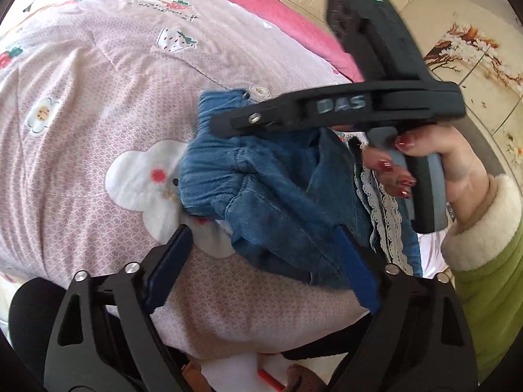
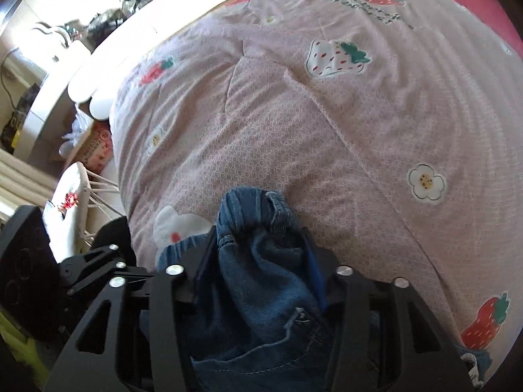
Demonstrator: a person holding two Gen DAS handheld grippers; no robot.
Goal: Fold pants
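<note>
So, bunched-up jeans (image 1: pixel 261 189) on the pink bed cover (image 1: pixel 98 98), right hand-held gripper (image 2: pixel 258 248) clamped on the denim, left hand-held gripper (image 1: pixel 261 261) wide apart over one edge, nothing pinched.

Blue denim pants (image 1: pixel 261 196) — pink strawberry-print quilt (image 1: pixel 98 98)

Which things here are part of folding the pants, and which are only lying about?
For the job: small blue denim pants with lace trim; left gripper; right gripper; pink strawberry-print quilt beneath.

Lying about: white wire rack; pink printed box.
</note>
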